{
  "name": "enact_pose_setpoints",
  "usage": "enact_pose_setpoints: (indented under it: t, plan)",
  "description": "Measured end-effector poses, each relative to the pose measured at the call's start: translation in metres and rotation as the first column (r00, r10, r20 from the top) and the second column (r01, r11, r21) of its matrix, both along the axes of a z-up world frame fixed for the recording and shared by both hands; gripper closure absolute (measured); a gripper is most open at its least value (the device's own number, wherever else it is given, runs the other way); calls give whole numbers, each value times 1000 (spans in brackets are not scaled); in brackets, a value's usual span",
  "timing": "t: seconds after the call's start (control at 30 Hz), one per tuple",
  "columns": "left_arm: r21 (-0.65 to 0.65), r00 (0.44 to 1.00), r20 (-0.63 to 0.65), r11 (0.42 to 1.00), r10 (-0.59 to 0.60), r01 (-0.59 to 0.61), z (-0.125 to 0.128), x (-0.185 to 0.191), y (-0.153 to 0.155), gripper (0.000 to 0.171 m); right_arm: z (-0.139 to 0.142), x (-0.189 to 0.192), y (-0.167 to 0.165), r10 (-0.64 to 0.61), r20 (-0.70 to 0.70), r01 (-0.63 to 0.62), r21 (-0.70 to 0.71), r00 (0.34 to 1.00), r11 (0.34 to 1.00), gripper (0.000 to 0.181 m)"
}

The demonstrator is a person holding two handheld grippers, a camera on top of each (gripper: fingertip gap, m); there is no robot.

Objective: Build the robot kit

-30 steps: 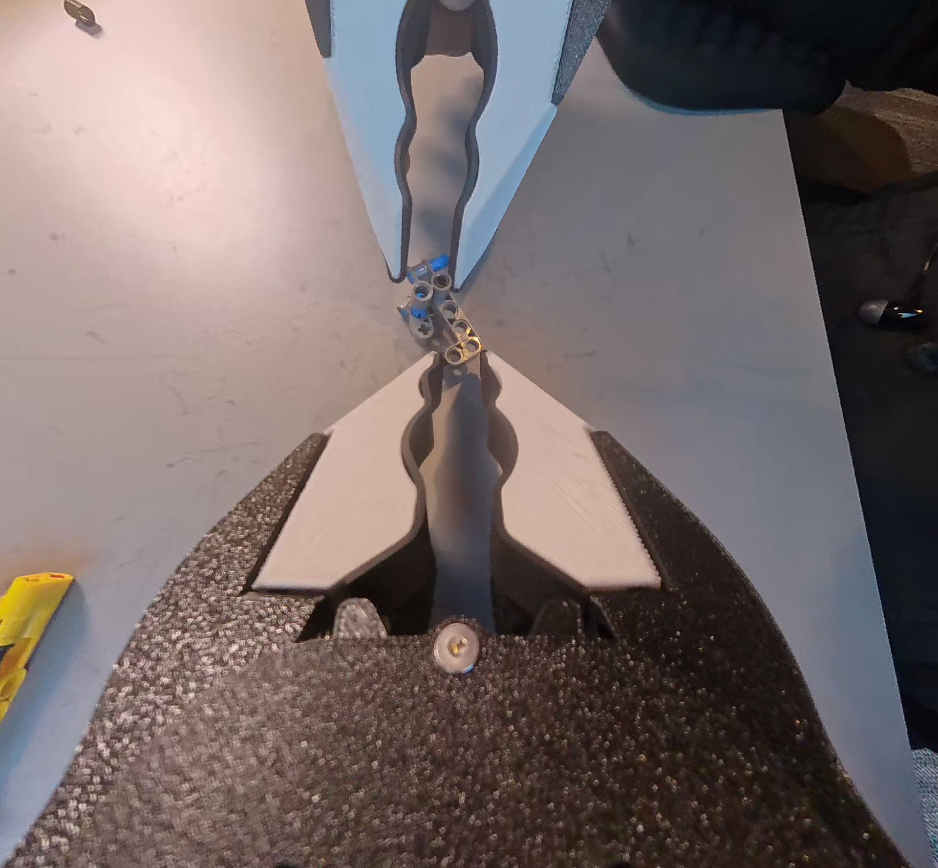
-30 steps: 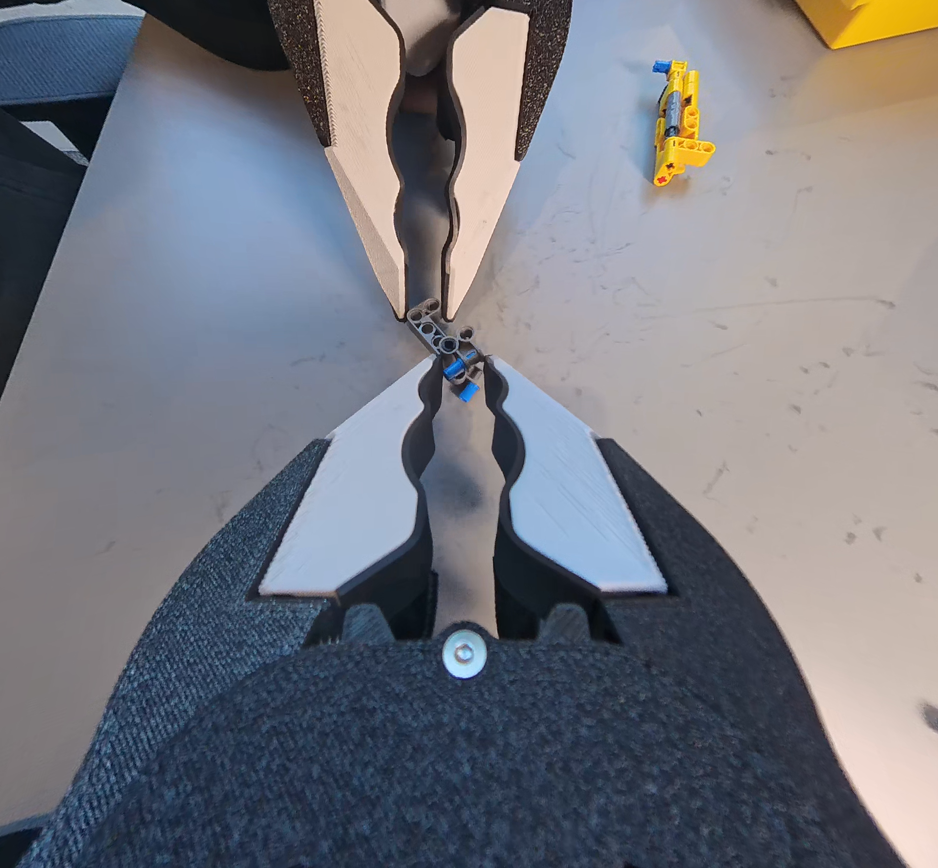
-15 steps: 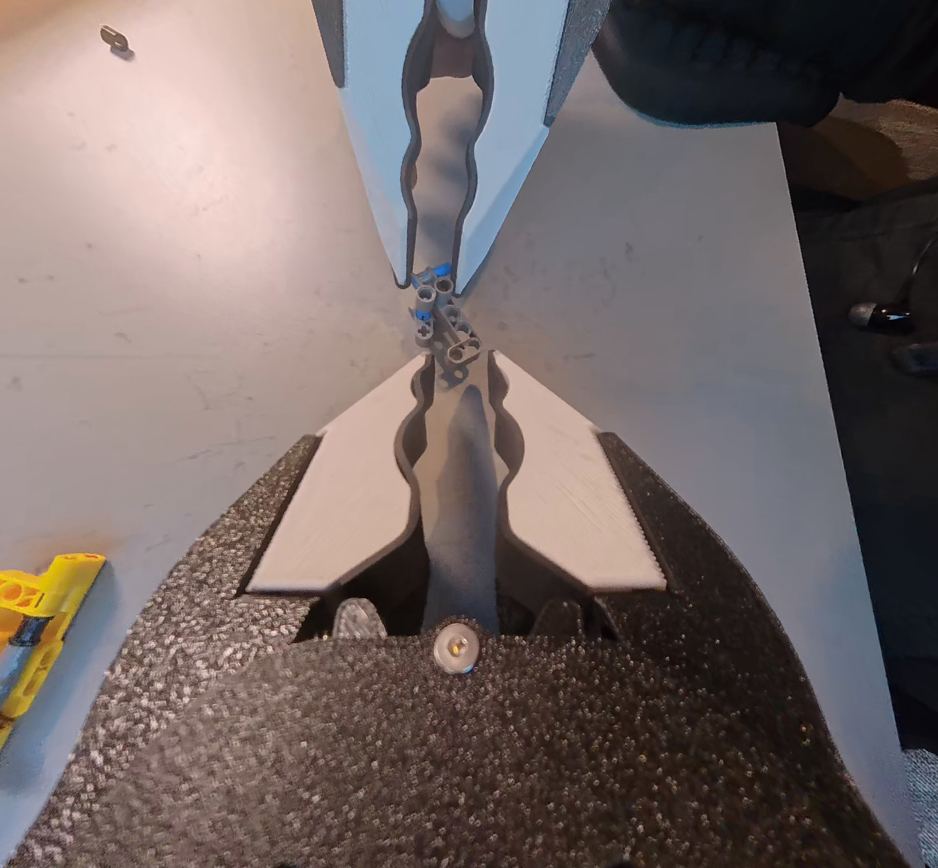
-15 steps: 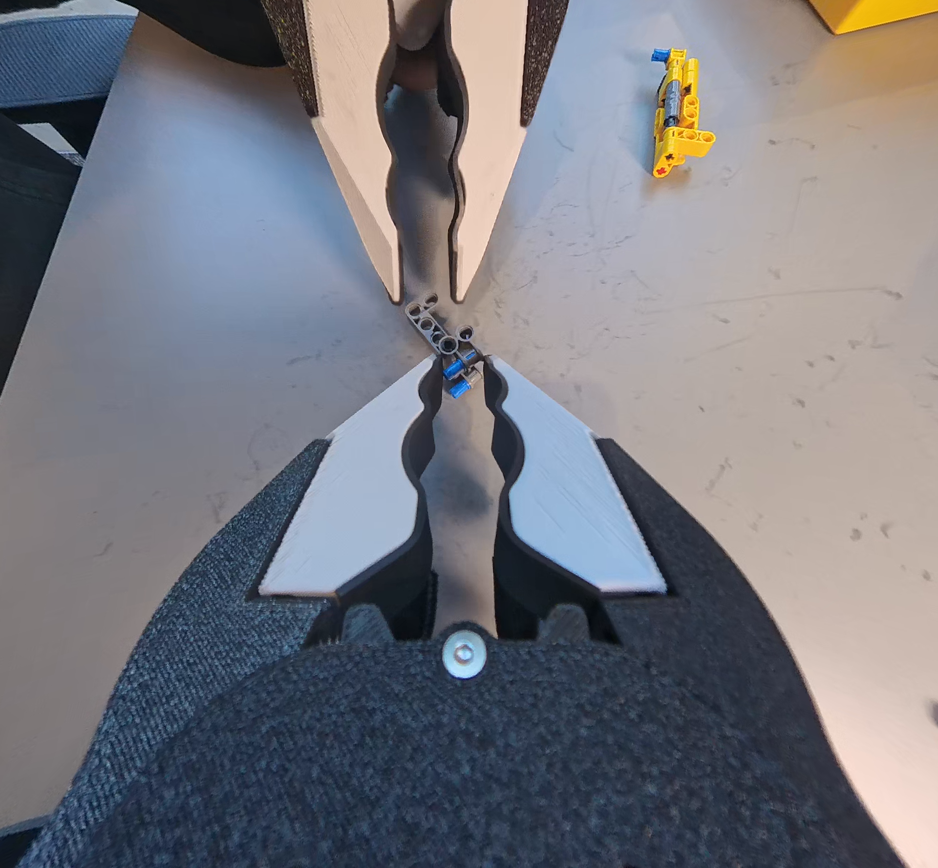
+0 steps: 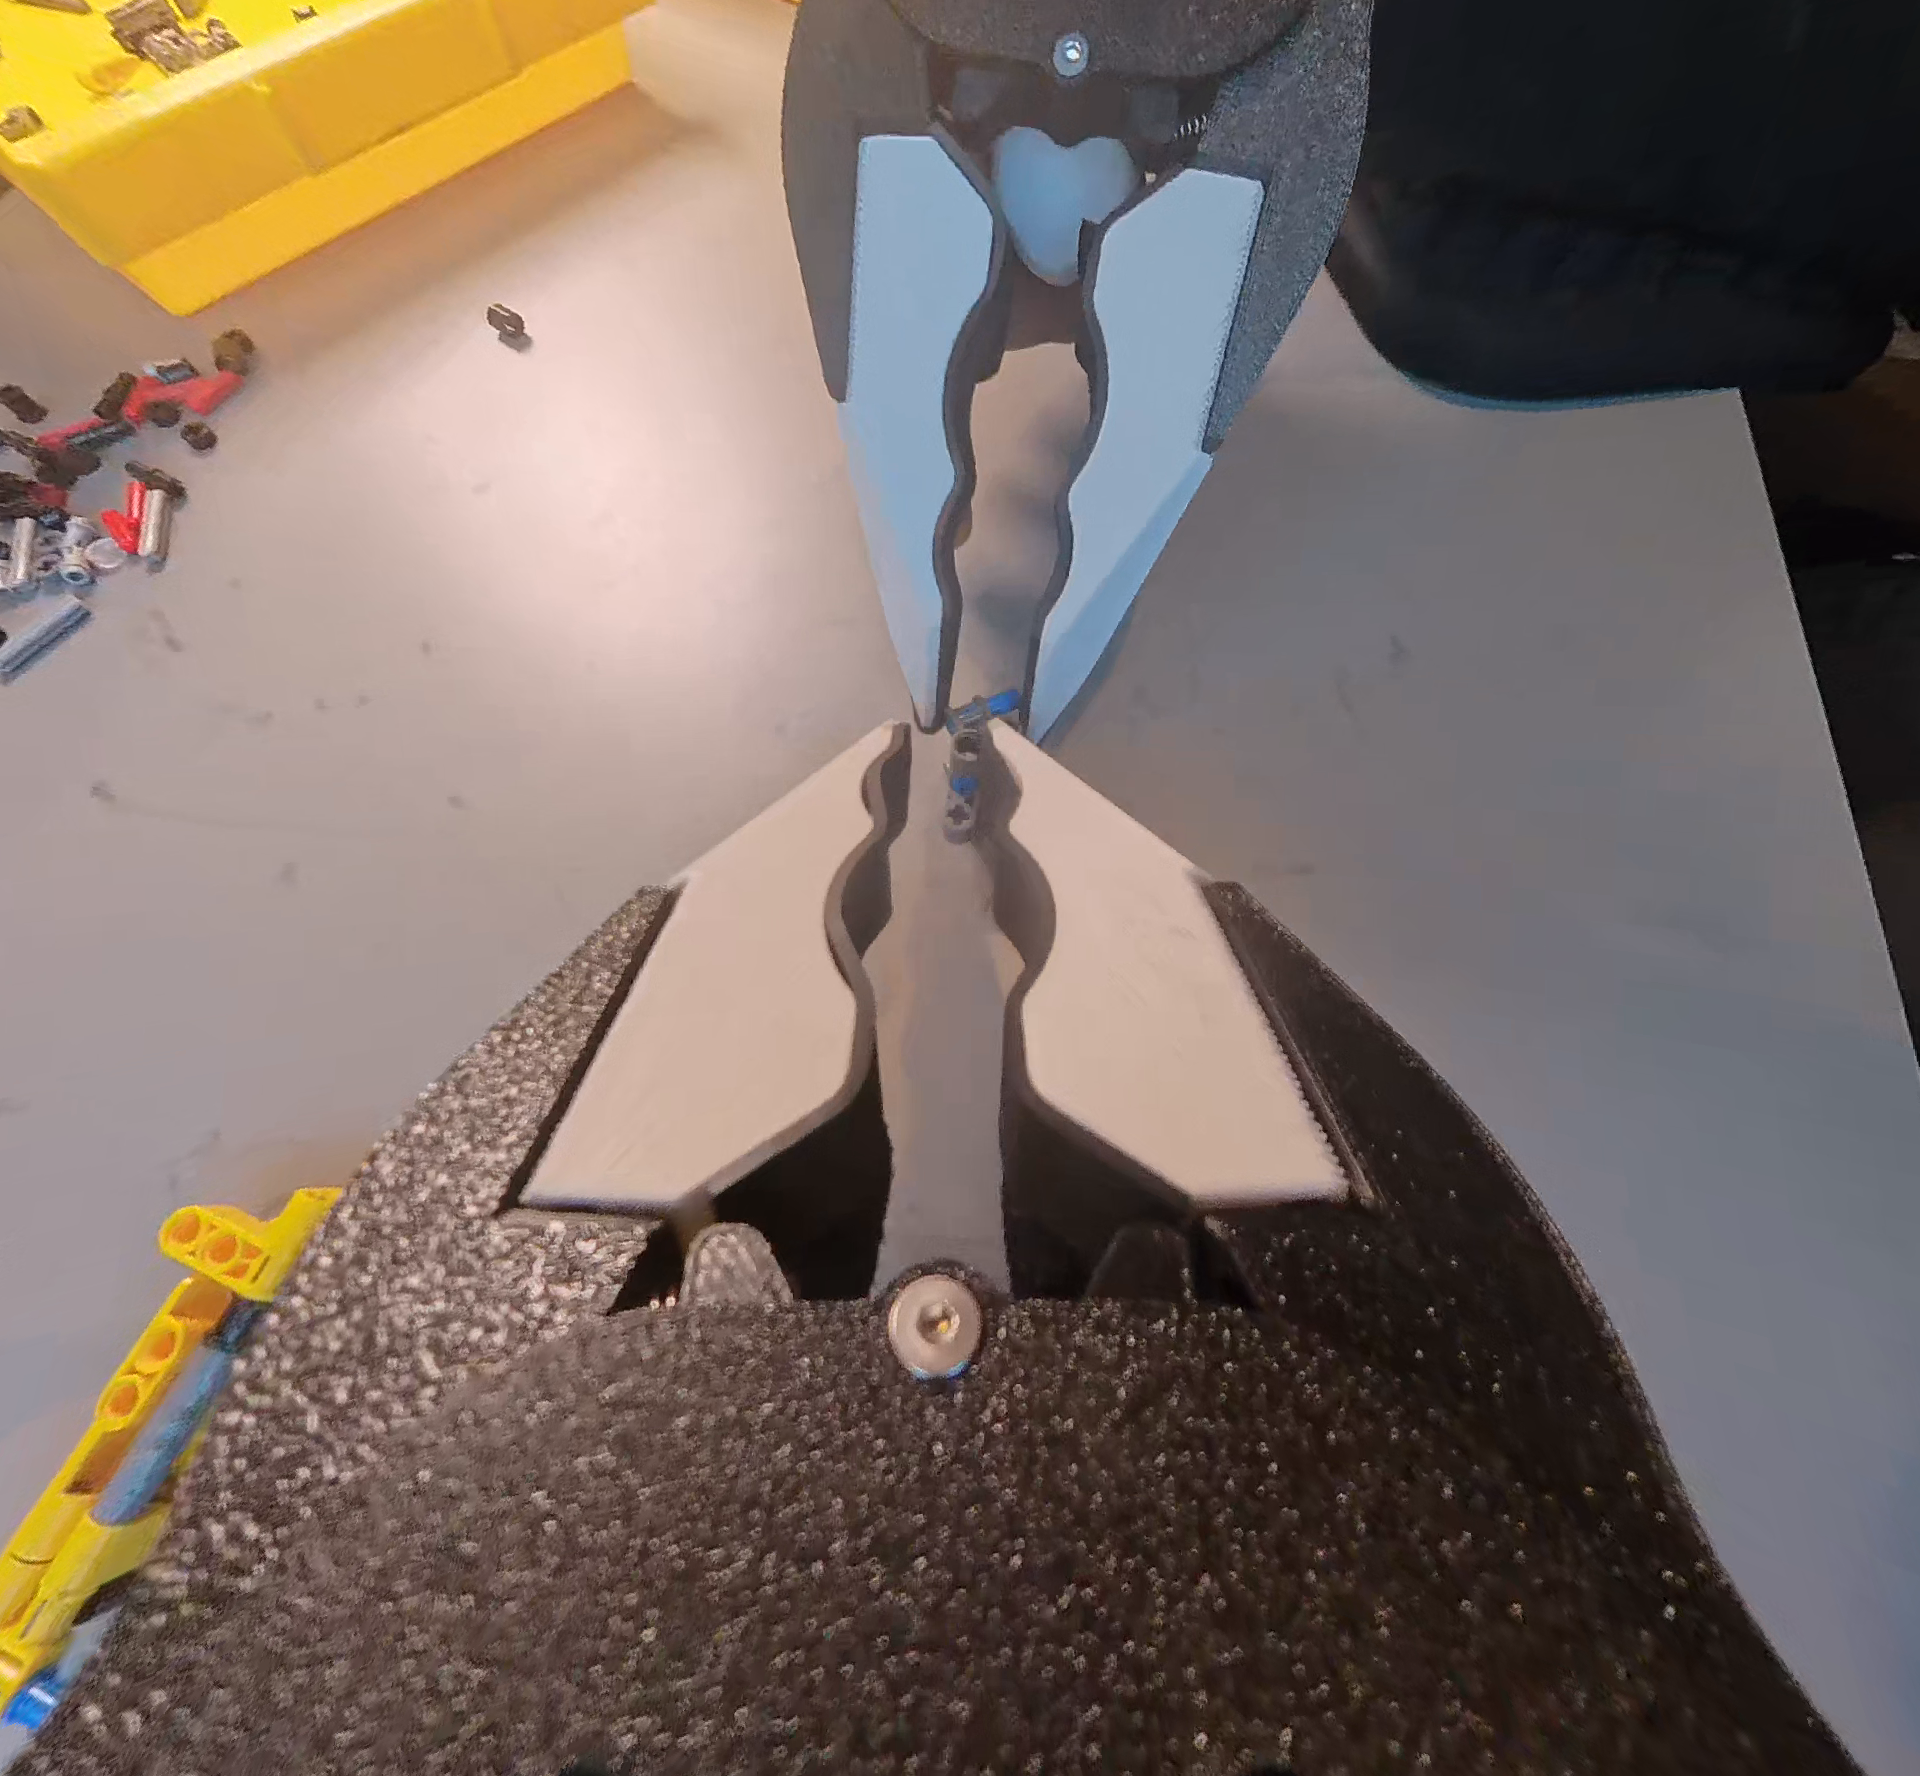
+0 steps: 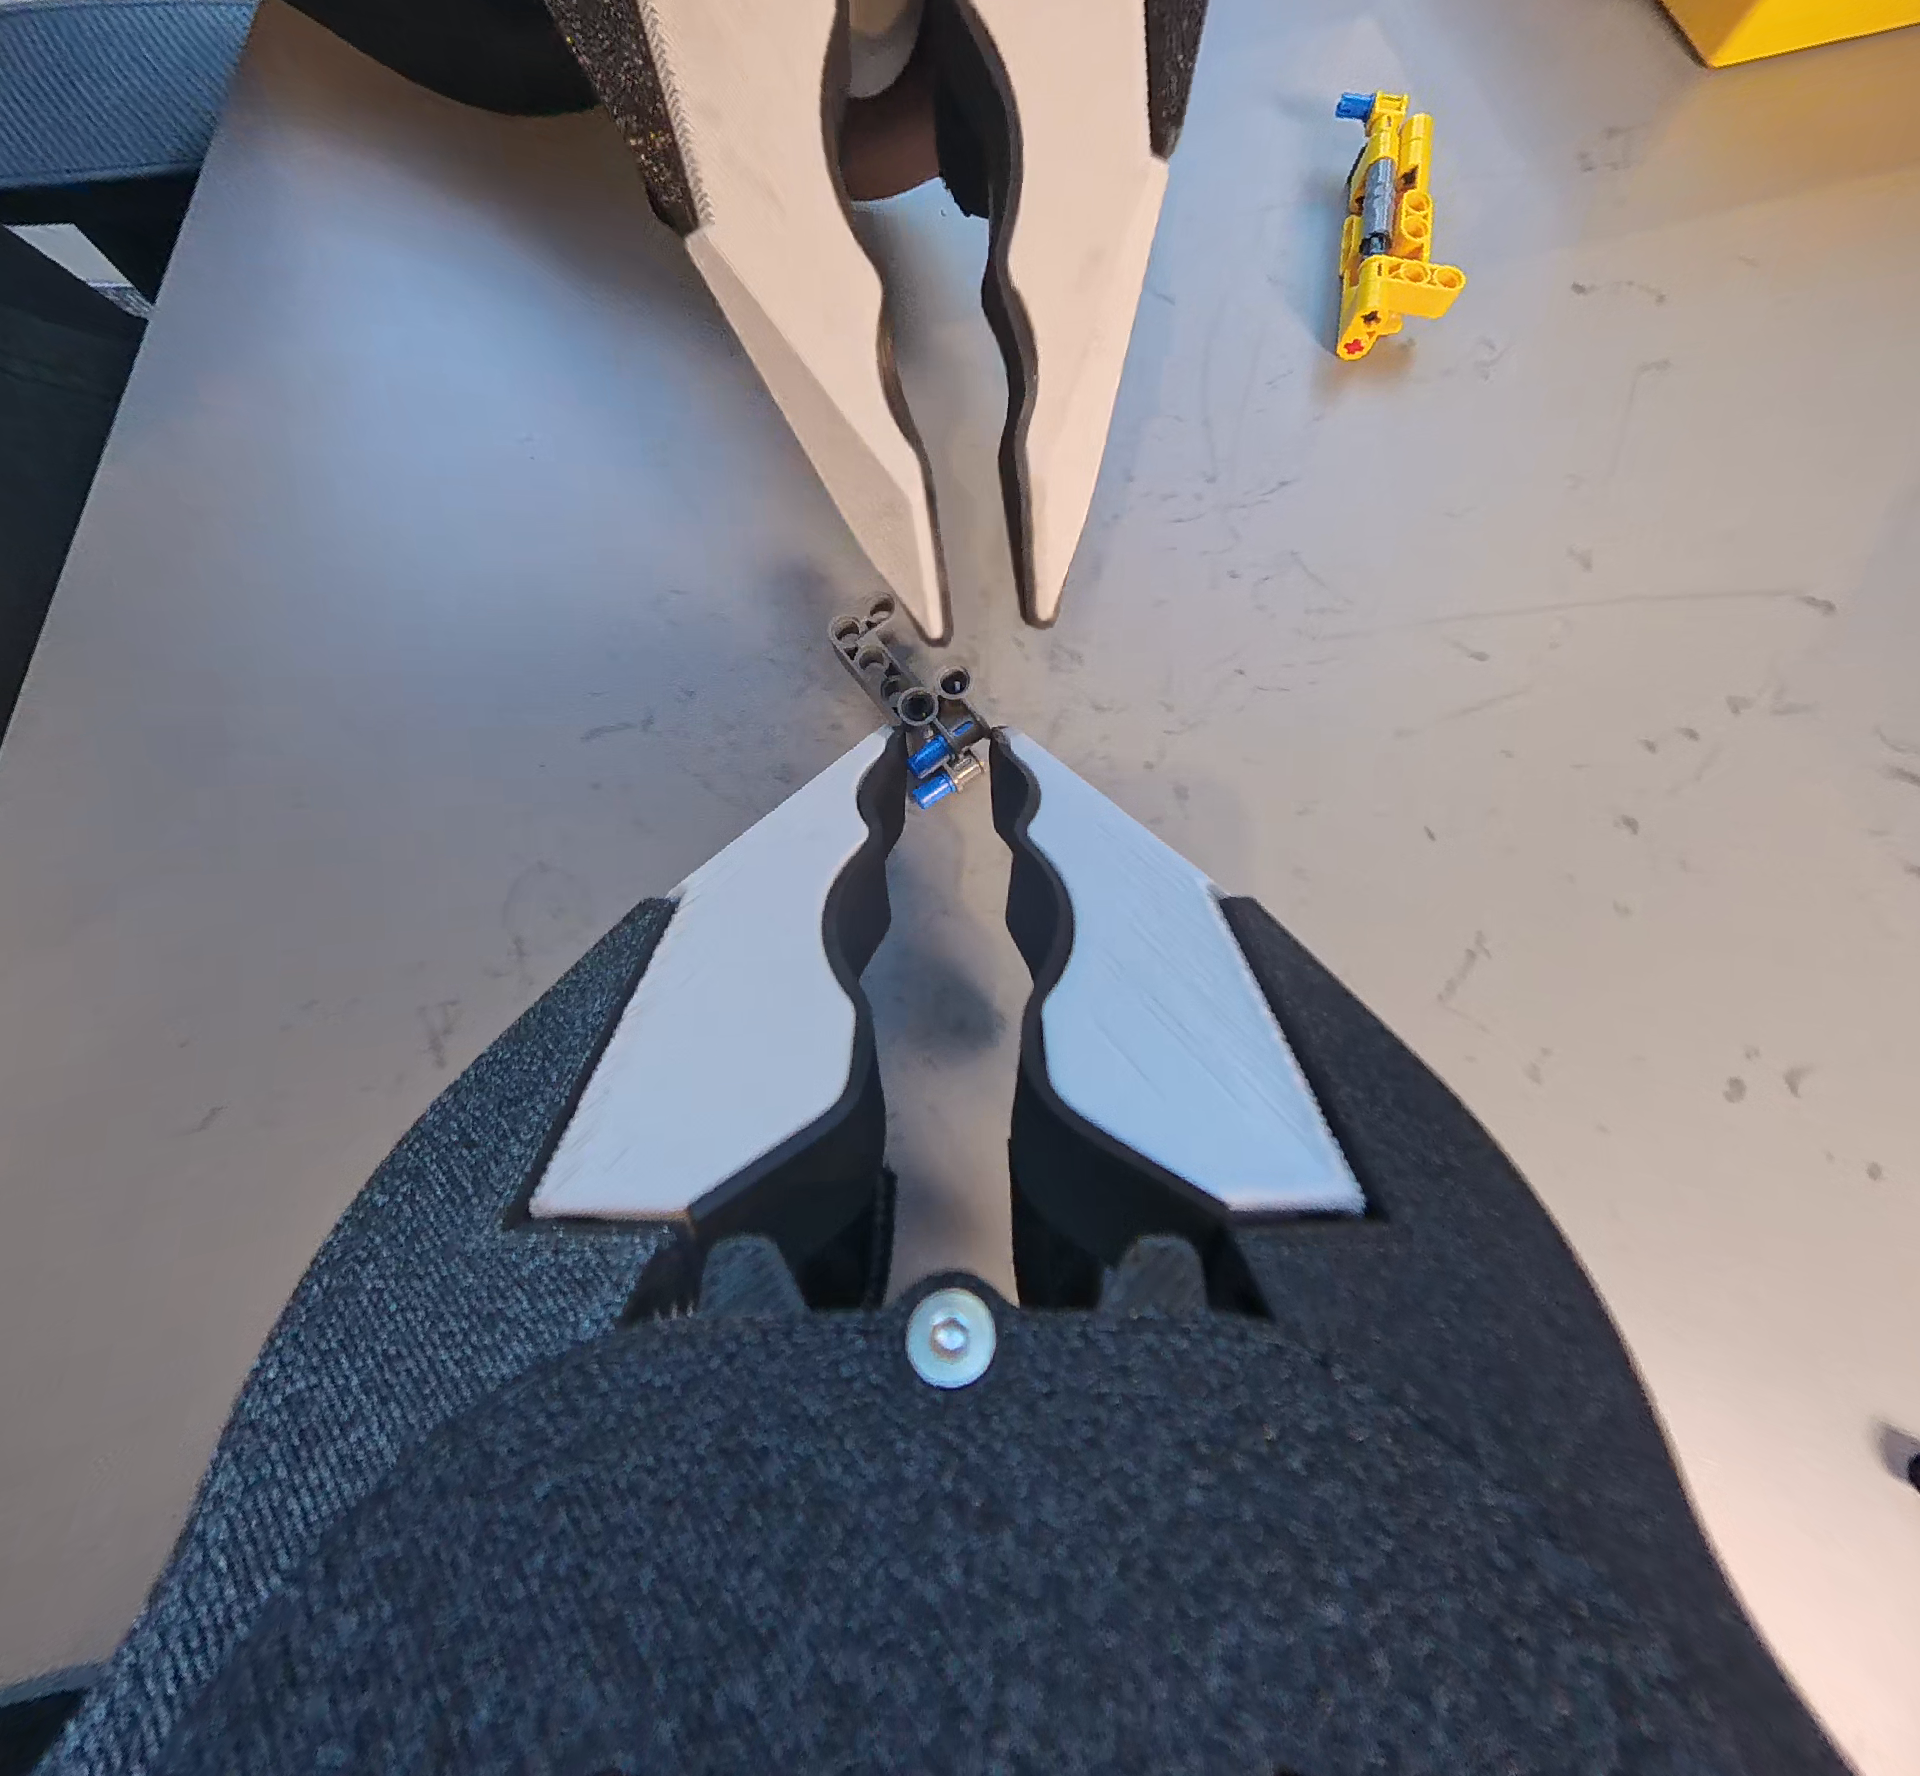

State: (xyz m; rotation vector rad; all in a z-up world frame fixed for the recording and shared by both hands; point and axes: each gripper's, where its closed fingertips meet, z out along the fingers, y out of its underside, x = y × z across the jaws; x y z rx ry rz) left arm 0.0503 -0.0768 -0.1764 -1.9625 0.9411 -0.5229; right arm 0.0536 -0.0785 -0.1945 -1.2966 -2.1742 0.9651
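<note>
A scuffed grey table (image 6: 1455, 791) fills both views, its edge close on one side of the grippers. The right gripper (image 6: 940, 739) pinches a small grey beam assembly with blue pins (image 6: 914, 698) at its tips, the jaws nearly closed. Facing it, the left gripper (image 5: 956, 739) stands slightly parted, tips just beside the assembly's free end (no grip shows). A yellow assembly (image 6: 1387, 220) lies well apart; a yellow bin (image 5: 312, 74) and loose parts (image 5: 94, 490) sit farther off, with open table between.
</note>
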Motion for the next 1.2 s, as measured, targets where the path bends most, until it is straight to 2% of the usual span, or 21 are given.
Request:
enact_pose_setpoints:
  t: [0.2, 0.47, 0.77, 1.2]
  plan:
    - [-39, 1000, -1, 999, -13, 13, -8, 5, -1, 171, -1, 0, 0, -1, 2, 1, 4, 1000, 1000, 166]
    - [-56, 1000, -11, 998, -11, 11, -9, 5, -1, 171, 0, 0, -1, 2, 6, -3, 4, 1000, 1000, 166]
    - [94, 993, -117, 995, -29, 40, -11, 3, -2, 171, 0, 0, -3, -7, 23, 7, 35, 1000, 999, 166]
    - [221, 981, -188, 972, -44, 86, -12, 3, -2, 171, -1, 0, -2, -19, 34, 17, 45, 999, 999, 166]
